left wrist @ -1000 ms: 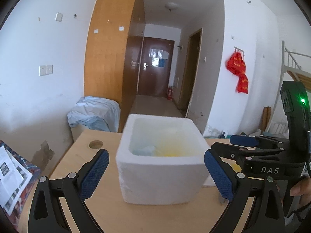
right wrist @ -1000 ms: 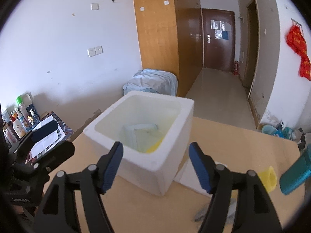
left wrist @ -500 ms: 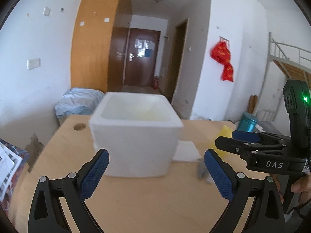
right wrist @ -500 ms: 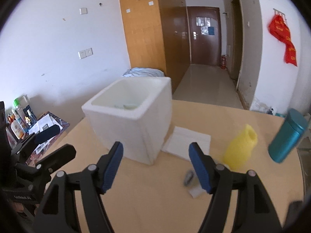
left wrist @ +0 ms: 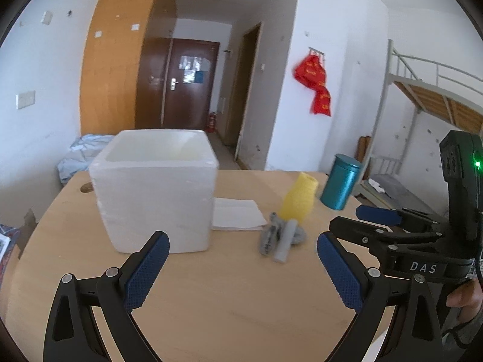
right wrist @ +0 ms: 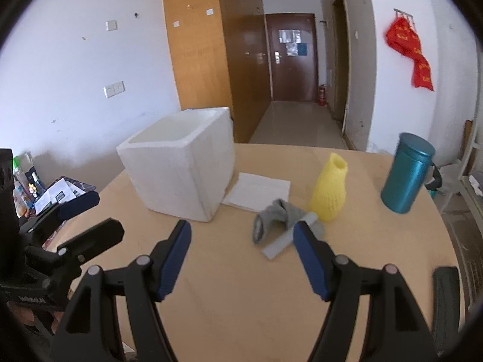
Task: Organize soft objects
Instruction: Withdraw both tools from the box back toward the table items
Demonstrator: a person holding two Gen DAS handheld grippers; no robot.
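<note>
On the pale wooden tabletop (right wrist: 241, 301) stands a white square foam box (right wrist: 181, 175), open at the top, its contents hidden from both views. Just beside its right side lies a flat folded white cloth (right wrist: 259, 191), one edge close against the box wall. In front of that cloth sits a crumpled grey sock (right wrist: 277, 217) with a pale grey foam strip (right wrist: 280, 242) lying partly under or against it; which one is on top cannot be told. A yellow foam mesh sleeve (right wrist: 330, 190) stands upright just behind the sock, and a teal cylindrical metal canister (right wrist: 406, 172) stands further right, apart from the sleeve. The left claw (left wrist: 243, 268) hangs above the tabletop in front of the box, blue-padded fingers spread wide and holding nothing. The right claw (right wrist: 241, 259) is likewise wide apart and empty, near the sock and strip, its right finger overlapping them in view.
</note>
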